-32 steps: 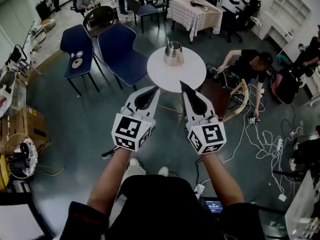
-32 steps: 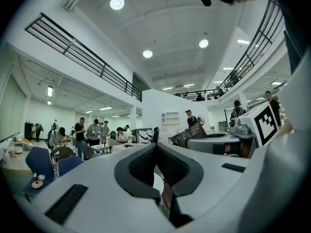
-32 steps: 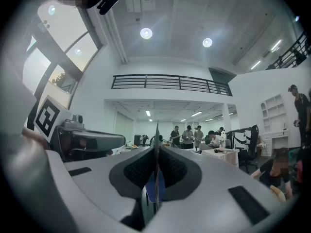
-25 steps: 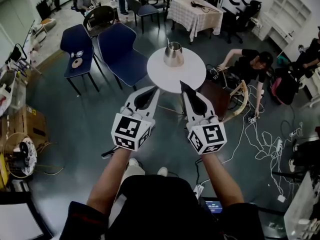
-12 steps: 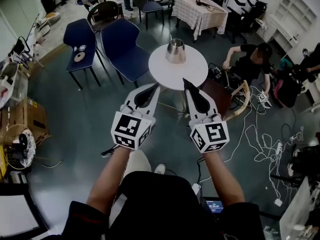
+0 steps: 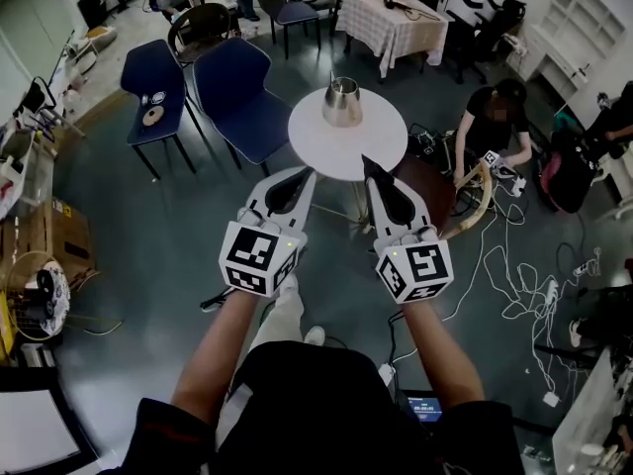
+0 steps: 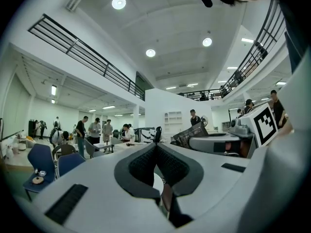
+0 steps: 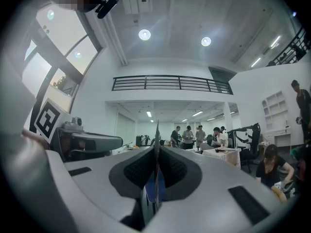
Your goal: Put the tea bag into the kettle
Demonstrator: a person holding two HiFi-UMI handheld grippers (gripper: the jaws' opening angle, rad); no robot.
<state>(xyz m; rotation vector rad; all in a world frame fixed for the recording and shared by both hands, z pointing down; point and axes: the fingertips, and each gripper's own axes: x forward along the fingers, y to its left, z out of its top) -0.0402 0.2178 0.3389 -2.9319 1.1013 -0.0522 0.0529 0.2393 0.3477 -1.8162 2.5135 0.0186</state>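
A metal kettle (image 6: 342, 102) stands at the far side of a round white table (image 6: 381, 142). Both grippers are held level side by side, short of the table's near edge. My left gripper (image 6: 309, 172) is shut with nothing in it; in the left gripper view its tips (image 7: 156, 145) meet. My right gripper (image 6: 365, 160) is shut on a thin flat sliver seen edge-on, the tea bag (image 8: 156, 130), which sticks out past the tips (image 8: 156, 147). The head view does not show the tea bag clearly.
Two blue chairs (image 6: 237, 97) (image 6: 153, 77) stand left of the table. A wooden chair (image 6: 475, 201) and a crouching person (image 6: 495, 117) are at its right. Cables (image 6: 524, 275) lie on the floor at the right. A chequered table (image 6: 396, 28) stands further back.
Both grippers have edged a little towards the round table, jaws unchanged. The person at the right has shifted position.
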